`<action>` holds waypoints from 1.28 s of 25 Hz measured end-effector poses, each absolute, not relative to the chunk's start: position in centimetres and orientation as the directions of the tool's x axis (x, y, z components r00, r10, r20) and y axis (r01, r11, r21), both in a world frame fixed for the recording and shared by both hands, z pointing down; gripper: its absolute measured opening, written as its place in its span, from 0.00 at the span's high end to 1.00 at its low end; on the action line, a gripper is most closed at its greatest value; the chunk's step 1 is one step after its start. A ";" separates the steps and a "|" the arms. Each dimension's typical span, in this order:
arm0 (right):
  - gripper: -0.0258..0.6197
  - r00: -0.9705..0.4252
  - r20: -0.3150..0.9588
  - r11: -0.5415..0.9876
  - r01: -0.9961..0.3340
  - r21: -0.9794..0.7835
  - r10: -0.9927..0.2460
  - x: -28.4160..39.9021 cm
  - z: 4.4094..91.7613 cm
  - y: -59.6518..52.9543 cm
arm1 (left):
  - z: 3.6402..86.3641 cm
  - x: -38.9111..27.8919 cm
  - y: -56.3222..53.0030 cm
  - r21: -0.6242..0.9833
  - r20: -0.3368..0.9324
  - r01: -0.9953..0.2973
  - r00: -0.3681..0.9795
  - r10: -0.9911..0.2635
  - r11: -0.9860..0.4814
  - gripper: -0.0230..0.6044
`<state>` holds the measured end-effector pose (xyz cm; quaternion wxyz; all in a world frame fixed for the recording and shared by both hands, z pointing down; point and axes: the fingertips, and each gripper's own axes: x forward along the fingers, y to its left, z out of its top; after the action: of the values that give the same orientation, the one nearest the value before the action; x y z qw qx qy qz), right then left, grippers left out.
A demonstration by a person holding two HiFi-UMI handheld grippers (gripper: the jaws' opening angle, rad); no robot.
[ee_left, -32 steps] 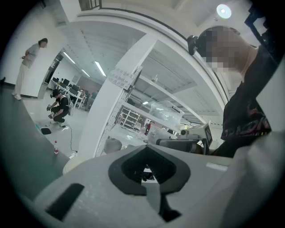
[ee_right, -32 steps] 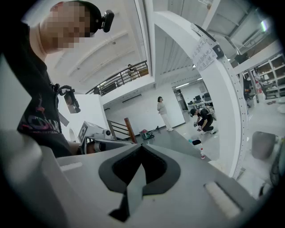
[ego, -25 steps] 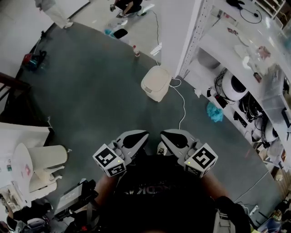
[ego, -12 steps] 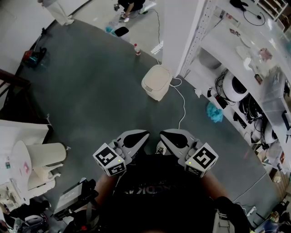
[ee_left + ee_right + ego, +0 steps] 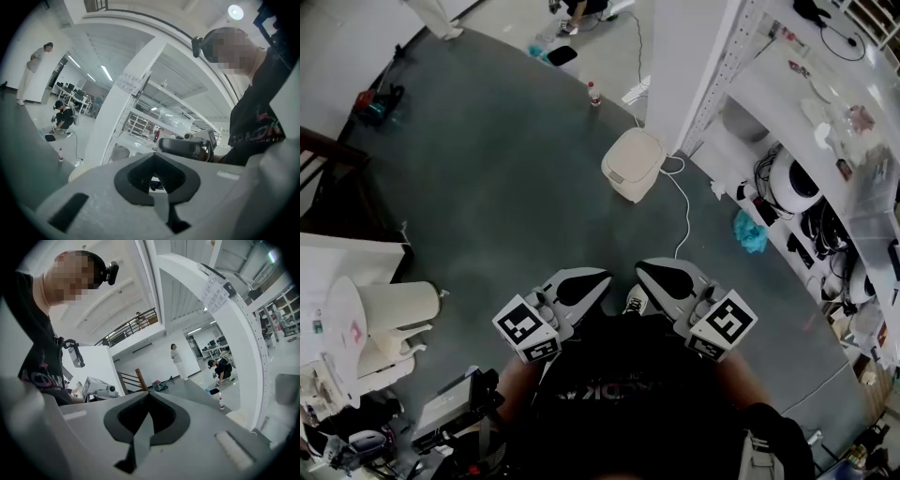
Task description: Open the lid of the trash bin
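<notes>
Barely shifted in view since a second ago, the trash bin [image 5: 632,165] remains well ahead, lid down; left gripper [image 5: 591,279] and right gripper [image 5: 654,274] hang pressed together, empty.

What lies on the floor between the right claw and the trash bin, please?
In the head view, bare grey floor with a white cable running from beside the trash bin toward the right claw.
</notes>
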<state>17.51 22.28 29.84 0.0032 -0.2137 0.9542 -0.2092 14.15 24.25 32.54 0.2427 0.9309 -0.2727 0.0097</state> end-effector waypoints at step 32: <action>0.95 -0.641 0.197 0.531 -0.741 -0.412 -0.742 2.9 32.4 14.5 | 34.2 -7.8 19.1 0.527 0.115 -0.398 0.909 -0.400 -0.751 0.96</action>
<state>2.90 14.53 32.40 0.0010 -0.4237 0.8748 -0.2350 -7.80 19.12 34.20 0.2810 0.9357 -0.2132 -0.0026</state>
